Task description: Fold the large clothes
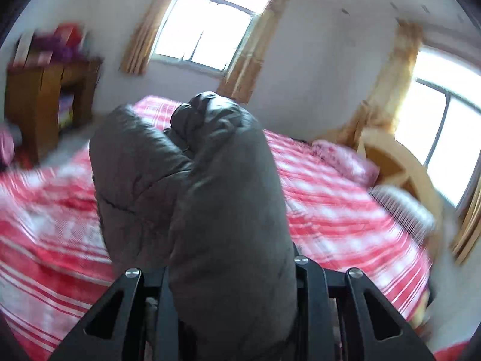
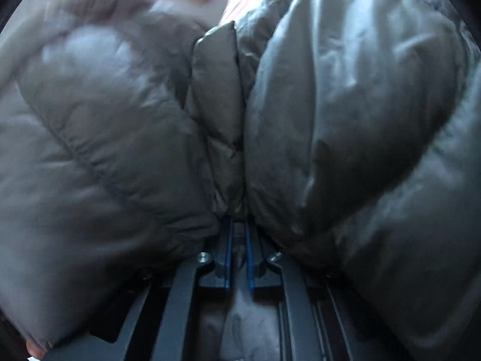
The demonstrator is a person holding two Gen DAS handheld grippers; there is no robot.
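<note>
Grey, puffy quilted down jacket [image 1: 192,186] is filling the middle of the left wrist view, its bulk rising in front of the bed. A thick fold of it is sitting between the black fingers of the left gripper [image 1: 231,285], which are closing on the padding and gripping it. In the right wrist view the same jacket [image 2: 345,105] is crowding almost the whole picture, bulging on both sides of a narrow seam. The right gripper [image 2: 239,258] is pinching a thin fold there, its blue-edged fingers [image 2: 249,270] nearly together with fabric between them. Under the jacket a red and white striped bedspread [image 1: 336,210] is covering the bed. Two bright windows [image 1: 207,30] with tan curtains and a wooden cabinet [image 1: 45,102] are standing beyond, blurred.
</note>
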